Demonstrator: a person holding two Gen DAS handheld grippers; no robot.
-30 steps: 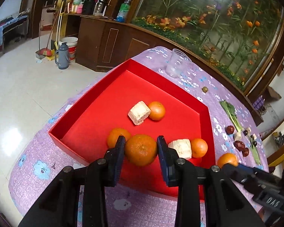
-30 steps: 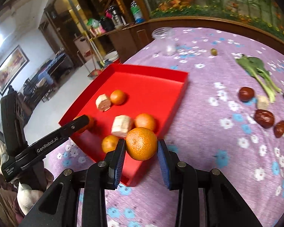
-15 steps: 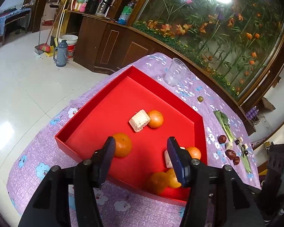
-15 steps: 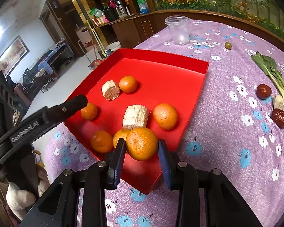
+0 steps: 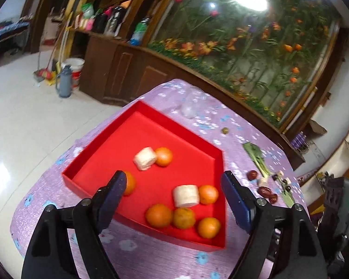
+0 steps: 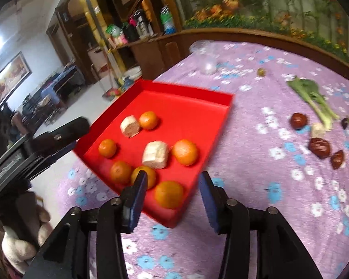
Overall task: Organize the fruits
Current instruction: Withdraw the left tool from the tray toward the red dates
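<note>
a red tray [image 5: 137,114] sits on a worktop [image 6: 256,186] covered in purple flowered cloth, holding six oranges and two pale cut chunks. the left tool [image 5: 172,193] hangs above the tray's near edge, its jaws wide apart and opening, nothing pressed between them; beneath the gap lie two oranges side by side [image 5: 158,215] [image 5: 184,217] and a pale chunk [image 5: 186,195]. the right tool [image 6: 172,191] is over the tray's near corner, jaws parted and opening, with one orange [image 6: 169,194] lying on the tray floor between the pads, clear of both. further in, another pale chunk [image 6: 130,126] touches an orange [image 6: 148,120]. outside the tray, on the cloth, lie a leafy green stalk [image 6: 314,102], dark red dates [image 6: 319,147] and a small green fruit [image 6: 261,72]. a clear cup [image 6: 206,58] stands beyond the tray.
</note>
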